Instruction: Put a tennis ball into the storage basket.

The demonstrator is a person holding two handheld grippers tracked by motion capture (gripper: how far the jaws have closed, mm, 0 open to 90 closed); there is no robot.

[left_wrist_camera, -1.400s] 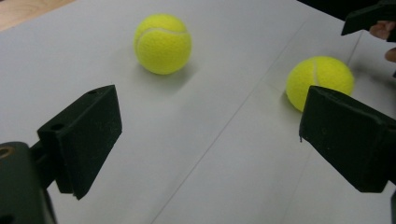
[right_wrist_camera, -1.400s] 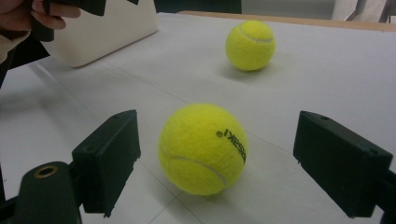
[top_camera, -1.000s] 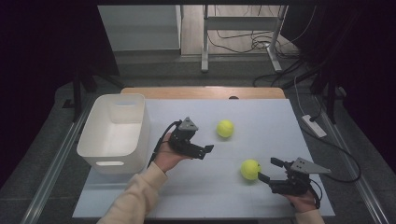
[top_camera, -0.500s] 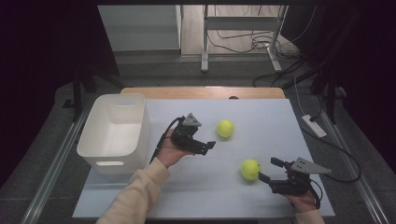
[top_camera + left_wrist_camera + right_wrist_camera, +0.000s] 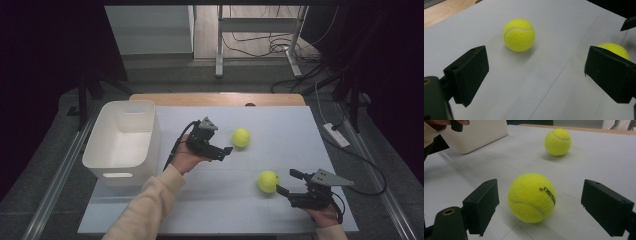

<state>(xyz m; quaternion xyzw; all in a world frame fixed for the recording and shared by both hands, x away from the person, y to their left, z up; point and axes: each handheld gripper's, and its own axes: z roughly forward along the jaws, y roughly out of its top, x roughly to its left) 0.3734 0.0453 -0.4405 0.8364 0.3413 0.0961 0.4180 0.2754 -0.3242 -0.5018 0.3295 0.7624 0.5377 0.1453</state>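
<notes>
Print on near tennis ball (image 5: 532,197): black letters, partly readable, seemingly "ESKI", sideways on its right face.
Far tennis ball (image 5: 558,142), behind it: no readable print.

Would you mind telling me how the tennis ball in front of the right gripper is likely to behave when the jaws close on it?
The near tennis ball is round on a flat table, so an off-centre touch would probably roll it. Its felt cover should grip the jaws well. The right gripper stands open around it, not touching.

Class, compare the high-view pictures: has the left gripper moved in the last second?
Yes. The left gripper has edged away from the white bin toward the farther tennis ball, jaws open.
</notes>
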